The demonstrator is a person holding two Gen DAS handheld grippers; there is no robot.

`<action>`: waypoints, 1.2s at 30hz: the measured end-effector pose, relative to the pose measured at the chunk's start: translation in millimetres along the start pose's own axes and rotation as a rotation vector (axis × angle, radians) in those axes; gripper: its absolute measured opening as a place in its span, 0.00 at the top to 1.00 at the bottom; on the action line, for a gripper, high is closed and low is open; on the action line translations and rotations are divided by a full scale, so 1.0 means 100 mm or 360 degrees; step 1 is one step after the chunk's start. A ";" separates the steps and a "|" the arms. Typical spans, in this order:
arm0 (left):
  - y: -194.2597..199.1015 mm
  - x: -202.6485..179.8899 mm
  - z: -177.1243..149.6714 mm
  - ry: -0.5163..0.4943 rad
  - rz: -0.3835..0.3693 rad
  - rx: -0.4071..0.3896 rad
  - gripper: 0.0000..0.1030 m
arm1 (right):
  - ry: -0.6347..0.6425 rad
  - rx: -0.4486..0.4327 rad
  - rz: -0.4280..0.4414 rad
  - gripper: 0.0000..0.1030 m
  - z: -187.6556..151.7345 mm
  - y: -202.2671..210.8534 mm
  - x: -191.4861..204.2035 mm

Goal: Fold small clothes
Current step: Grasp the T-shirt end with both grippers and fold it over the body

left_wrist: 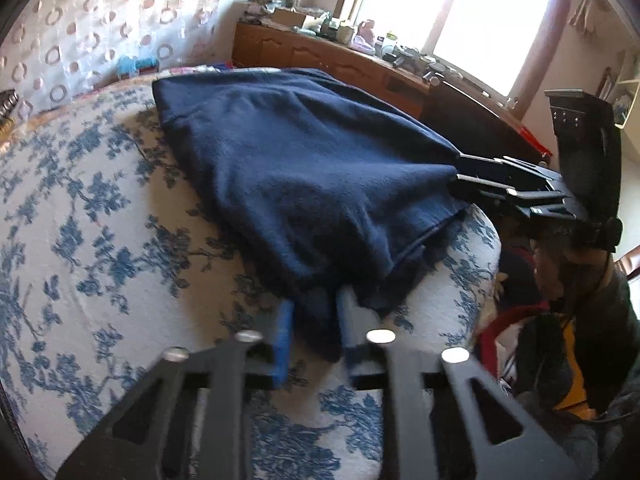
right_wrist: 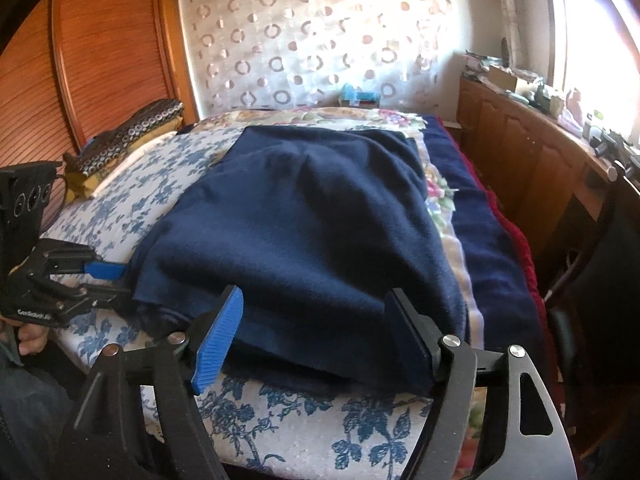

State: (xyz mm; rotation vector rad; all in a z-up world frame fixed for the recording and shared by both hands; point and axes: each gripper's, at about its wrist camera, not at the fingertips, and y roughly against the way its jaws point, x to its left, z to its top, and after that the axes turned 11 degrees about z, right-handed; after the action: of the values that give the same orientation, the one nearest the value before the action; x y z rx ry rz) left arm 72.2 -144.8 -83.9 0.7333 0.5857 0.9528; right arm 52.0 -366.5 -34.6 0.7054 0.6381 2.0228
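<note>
A dark navy fleece garment (left_wrist: 304, 176) lies folded on the blue-flowered bed cover (left_wrist: 80, 240); it also shows in the right wrist view (right_wrist: 304, 216). My left gripper (left_wrist: 314, 332) is shut on the garment's near corner, cloth pinched between its blue pads (left_wrist: 285, 340); it appears at the left of the right wrist view (right_wrist: 116, 280). My right gripper (right_wrist: 316, 340) is open, its jaws wide around the garment's near edge, blue pad (right_wrist: 218, 340) on the left. It shows at the garment's right edge in the left wrist view (left_wrist: 460, 168).
A wooden cabinet (right_wrist: 532, 152) with clutter runs along the window side. A patterned pillow (right_wrist: 132, 136) lies at the bed's far left by a slatted wooden door (right_wrist: 100, 48). A navy blanket (right_wrist: 488, 216) covers the bed's right side.
</note>
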 end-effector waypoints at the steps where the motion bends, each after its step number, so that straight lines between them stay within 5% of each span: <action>1: 0.03 0.01 0.02 0.0014 -0.0023 -0.0017 0.95 | 0.0005 0.0004 0.0008 0.27 -0.01 -0.01 0.02; 16: 0.55 -0.08 0.72 -0.0023 -0.0063 -0.0322 0.96 | 0.0160 0.0087 0.0136 0.18 -0.11 -0.09 0.28; 30: 0.53 0.00 0.74 0.0015 -0.0025 -0.0344 0.96 | 0.0252 0.0109 -0.0125 0.17 -0.17 -0.19 -0.02; 32: 0.53 0.02 0.75 0.0022 -0.0016 -0.0350 0.96 | 0.0272 0.0114 -0.0185 0.22 -0.16 -0.21 -0.08; 36: 0.54 0.07 0.77 0.0040 -0.0013 -0.0360 0.96 | 0.0285 0.0125 -0.0189 0.66 -0.11 -0.21 -0.19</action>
State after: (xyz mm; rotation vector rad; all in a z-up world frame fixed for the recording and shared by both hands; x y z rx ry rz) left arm 104.2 -140.7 4.9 0.5172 0.4927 1.0031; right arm 65.1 -374.6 -61.1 0.5223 0.8475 1.9731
